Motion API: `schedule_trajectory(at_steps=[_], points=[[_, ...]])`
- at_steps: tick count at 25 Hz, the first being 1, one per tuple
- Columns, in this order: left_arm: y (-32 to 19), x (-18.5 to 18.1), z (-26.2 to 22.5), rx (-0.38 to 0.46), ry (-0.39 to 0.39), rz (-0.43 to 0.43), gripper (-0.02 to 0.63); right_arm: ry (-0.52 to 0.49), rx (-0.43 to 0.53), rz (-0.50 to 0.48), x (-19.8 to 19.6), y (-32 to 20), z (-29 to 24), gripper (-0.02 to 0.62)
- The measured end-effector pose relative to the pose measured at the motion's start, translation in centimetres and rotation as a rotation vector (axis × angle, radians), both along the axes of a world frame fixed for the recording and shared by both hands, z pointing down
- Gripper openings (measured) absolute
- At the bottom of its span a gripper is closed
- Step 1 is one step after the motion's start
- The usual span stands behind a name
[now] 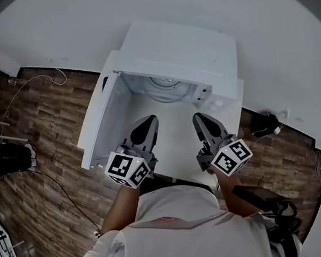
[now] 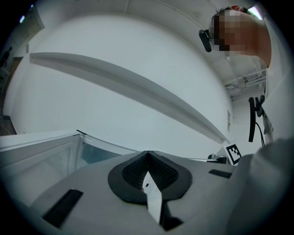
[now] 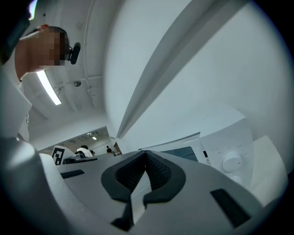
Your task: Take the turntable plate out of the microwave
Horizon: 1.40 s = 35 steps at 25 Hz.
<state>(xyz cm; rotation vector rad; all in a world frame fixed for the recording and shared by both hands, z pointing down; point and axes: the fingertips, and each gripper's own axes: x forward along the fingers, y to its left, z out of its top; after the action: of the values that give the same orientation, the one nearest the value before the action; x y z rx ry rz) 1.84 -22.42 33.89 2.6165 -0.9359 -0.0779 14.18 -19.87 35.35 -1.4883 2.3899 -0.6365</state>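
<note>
Turntable plate [image 1: 167, 88] half hidden in microwave [image 1: 182, 45]; left gripper [image 1: 148, 120] and right gripper [image 1: 200, 117] closed, empty.

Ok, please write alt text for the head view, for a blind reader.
A white microwave stands open on a white table, door swung left, the turntable plate inside. Before it, the left hand-held gripper and right hand-held gripper point at the opening, both shut and empty.
</note>
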Motion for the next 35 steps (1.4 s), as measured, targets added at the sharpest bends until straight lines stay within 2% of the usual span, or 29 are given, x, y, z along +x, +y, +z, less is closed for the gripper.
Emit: schedule_trajectory(at_steps=[4, 8, 16, 20, 23, 26, 30, 35], points=[[-0.8, 0.4, 1.6, -0.07, 0.033, -0.018, 0.011, -0.028, -0.037, -0.013, 0.0, -0.9, 1.8, 0.003], [-1.6, 1.5, 4.8, -0.111, 0.003, 0.006, 0.011, -0.045, -0.066, -0.006, -0.4, -1.8, 3.6, 0.003], [-3.3, 2.4, 10.5, -0.29, 0.113, 0.006, 0.011, -0.141, -0.168, 0.011, -1.0, -3.7, 9.0, 0.003], [-4.9, 2.5, 14.6, -0.437, 0.211, -0.015, 0.011, -0.259, -0.243, 0.034, -1.4, -5.7, 13.0, 0.003], [-8.6, 1.4, 19.2, -0.587, 0.313, -0.054, 0.011, -0.421, -0.322, 0.059, -2.5, -9.2, 17.6, 0.003], [-10.3, 0.8, 21.8, -0.697, 0.372, -0.104, 0.011, -0.564, -0.36, 0.08, -2.8, -11.0, 19.3, 0.003], [-10.3, 1.7, 23.3, -0.786, 0.446, -0.13, 0.011, -0.672, -0.369, 0.109, -2.1, -11.3, 20.4, 0.003], [-10.4, 2.4, 23.7, -0.854, 0.521, -0.13, 0.011, -0.704, -0.406, 0.135, -2.3, -11.1, 21.0, 0.003]])
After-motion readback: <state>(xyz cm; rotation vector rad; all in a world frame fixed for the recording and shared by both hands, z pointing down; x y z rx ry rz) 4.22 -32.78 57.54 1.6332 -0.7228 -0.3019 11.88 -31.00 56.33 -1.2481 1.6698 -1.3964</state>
